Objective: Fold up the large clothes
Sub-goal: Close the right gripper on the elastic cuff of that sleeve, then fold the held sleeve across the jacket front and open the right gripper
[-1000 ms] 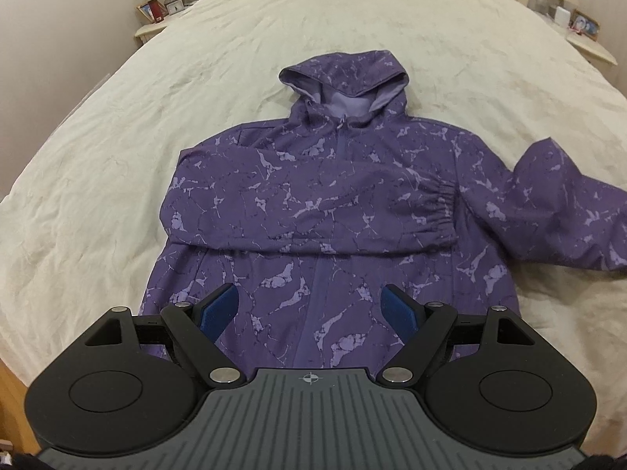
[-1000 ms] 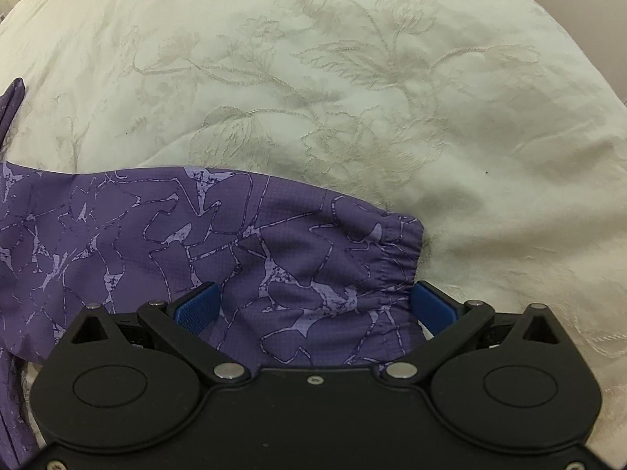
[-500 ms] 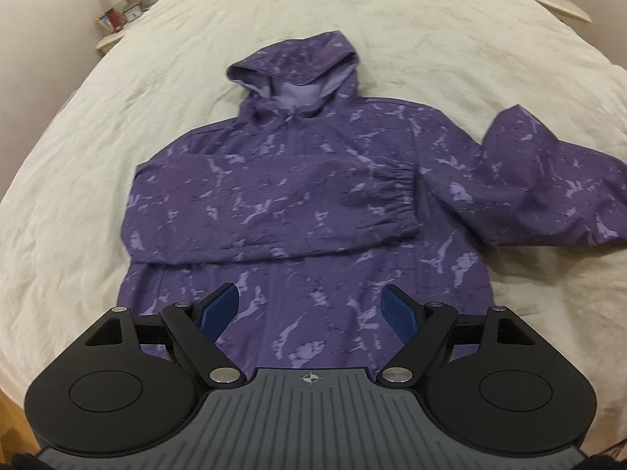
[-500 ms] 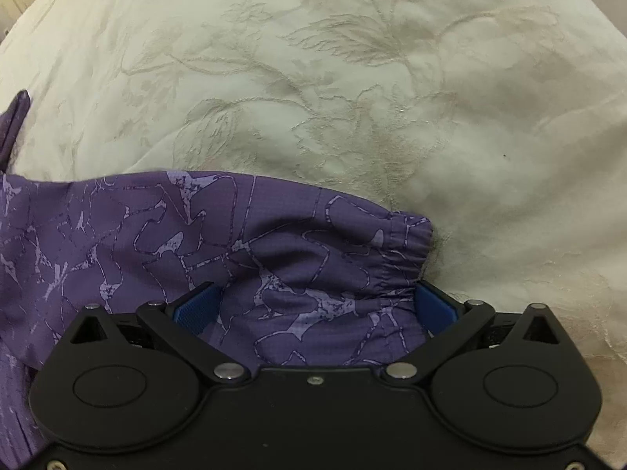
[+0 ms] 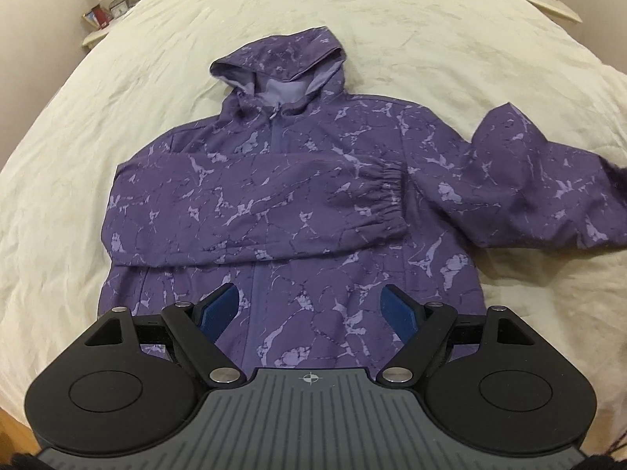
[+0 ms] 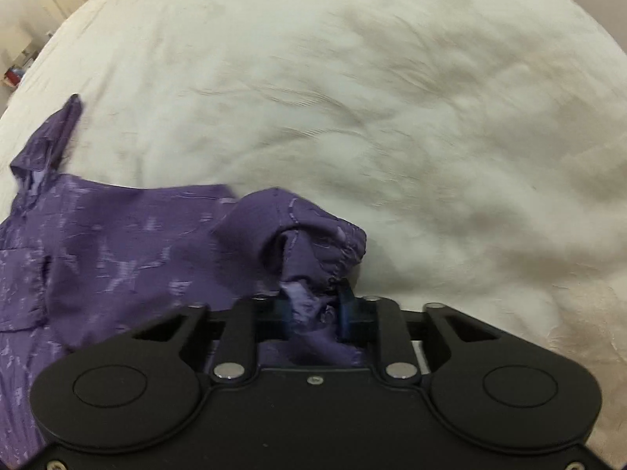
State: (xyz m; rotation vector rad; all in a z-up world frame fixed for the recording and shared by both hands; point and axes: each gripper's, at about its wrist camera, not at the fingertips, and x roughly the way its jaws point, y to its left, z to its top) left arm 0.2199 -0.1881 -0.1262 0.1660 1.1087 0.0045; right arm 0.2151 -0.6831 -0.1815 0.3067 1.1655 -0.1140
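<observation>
Purple marble-print hooded jacket (image 5: 298, 211) spread front-up on the cream bed (image 5: 98, 109), one sleeve already folded across its chest; the right gripper (image 6: 313, 307) pinches the right sleeve's cuff (image 6: 321, 246) for folding, while the left gripper (image 5: 311, 305) hovers spread above the near hem.

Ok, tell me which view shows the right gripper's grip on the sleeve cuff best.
Right wrist view: the right gripper is shut on the bunched sleeve cuff. The left wrist view shows only that sleeve running off-frame, the grip unseen.
</observation>
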